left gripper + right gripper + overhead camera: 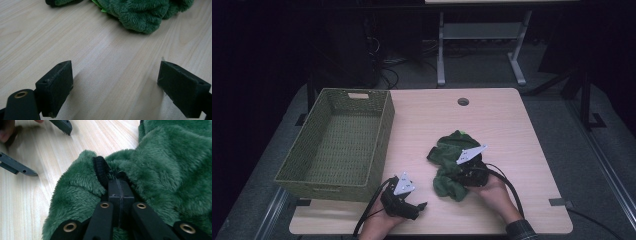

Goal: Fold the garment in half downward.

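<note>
A crumpled dark green fleece garment (448,149) lies on the wooden table (507,125), right of centre. My right gripper (460,174) comes in from the near side, its jaws pressed together on the fabric. In the right gripper view the gripper (120,187) pinches the fleece (162,165) beside a black ribbed trim (101,167). My left gripper (419,205) rests near the table's front edge, left of the garment. Its jaws stand wide open (115,75) over bare wood, with the fleece (140,15) a short way ahead. The right gripper view shows those open jaws (50,151) too.
An olive woven basket (385,131) with nothing in it stands on the left half of the table, its near wall close to my left hand. A round cable hole (463,101) sits at the far edge. Beyond the table are desk legs and cables.
</note>
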